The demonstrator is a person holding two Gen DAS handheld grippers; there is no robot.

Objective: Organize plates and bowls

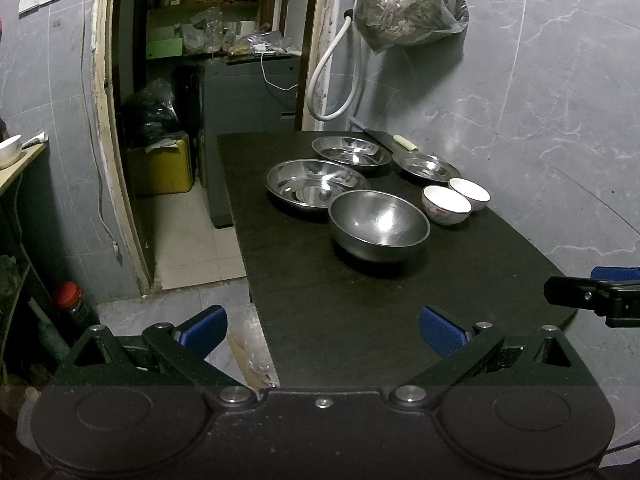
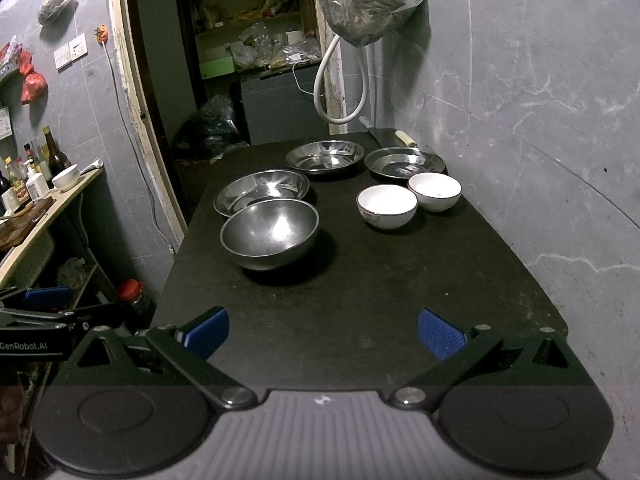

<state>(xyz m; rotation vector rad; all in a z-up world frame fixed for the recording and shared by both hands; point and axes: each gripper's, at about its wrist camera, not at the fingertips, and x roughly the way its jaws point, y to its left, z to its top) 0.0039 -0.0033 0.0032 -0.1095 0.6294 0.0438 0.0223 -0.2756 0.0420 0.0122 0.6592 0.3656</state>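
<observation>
Well beyond the near edge of the dark worktop (image 2: 360, 300), toward its far end: a deep steel bowl (image 2: 269, 234) nearest, touching or overlapping a wide steel basin (image 2: 262, 190) behind it. Farther back, near the far edge, a second steel basin (image 2: 325, 157) and a flat steel plate (image 2: 404, 163) side by side. Toward the right edge, two white ceramic bowls (image 2: 387, 205) (image 2: 435, 191), rims touching.

Left gripper (image 1: 323, 330) spread wide, blue pads apart, holding nothing, hovering over the near left corner, well apart from the deep steel bowl (image 1: 378, 226). Right gripper (image 2: 323, 330) likewise released and empty above the near edge, well short of all dishes.

Partly hidden behind the plate at the far right corner: a cleaver (image 2: 386, 134) with a pale handle, blade hard to make out. Right gripper cut off at the frame edge in the left view.

Above the far edge, a plastic bag (image 2: 370, 0) and a white hose (image 2: 340, 84) hanging on the grey wall. Left of the worktop, a doorway (image 2: 240, 60) to cluttered shelves, and a side shelf (image 2: 44, 208) with bottles.
</observation>
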